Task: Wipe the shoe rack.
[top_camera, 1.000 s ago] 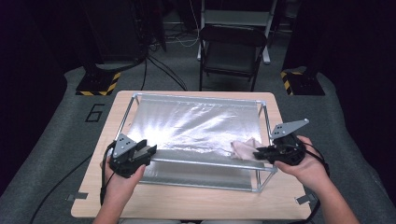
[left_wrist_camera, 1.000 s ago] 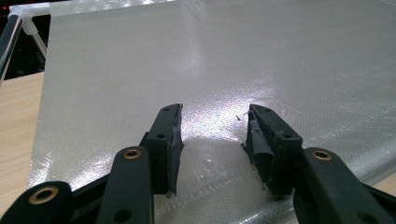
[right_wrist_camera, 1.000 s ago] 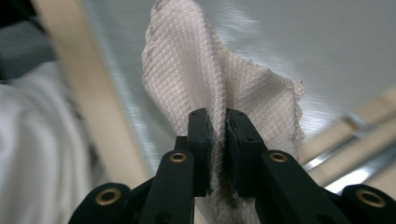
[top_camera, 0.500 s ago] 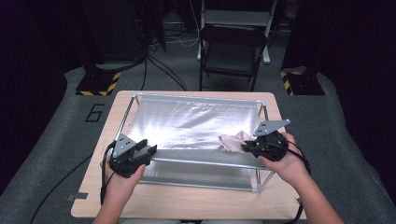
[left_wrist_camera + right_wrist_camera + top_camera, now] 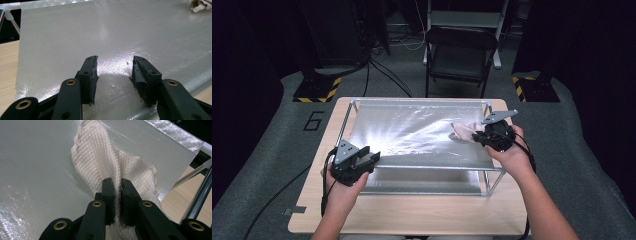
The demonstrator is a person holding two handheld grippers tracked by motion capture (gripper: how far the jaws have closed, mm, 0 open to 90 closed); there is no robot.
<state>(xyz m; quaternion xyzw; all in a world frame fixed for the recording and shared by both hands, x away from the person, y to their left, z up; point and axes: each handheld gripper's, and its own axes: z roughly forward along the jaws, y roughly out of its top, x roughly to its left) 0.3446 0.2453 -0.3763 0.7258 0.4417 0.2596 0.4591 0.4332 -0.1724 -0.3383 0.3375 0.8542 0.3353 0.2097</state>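
From above we saw the right gripper (image 5: 476, 135) pinching the cloth (image 5: 462, 131) on the silver sheet (image 5: 412, 130) near its right edge, the left gripper (image 5: 113, 72) held apart over the sheet's near edge, and the right gripper's pads clamped on a cloth fold.

Pale beige waffle-weave cloth (image 5: 100, 162), crumpled and gathered into a raised fold, pinched at its near edge. Lying on shiny silver sheet (image 5: 412, 132), right of centre in the high view (image 5: 462, 131); centre of frame in the right gripper view.
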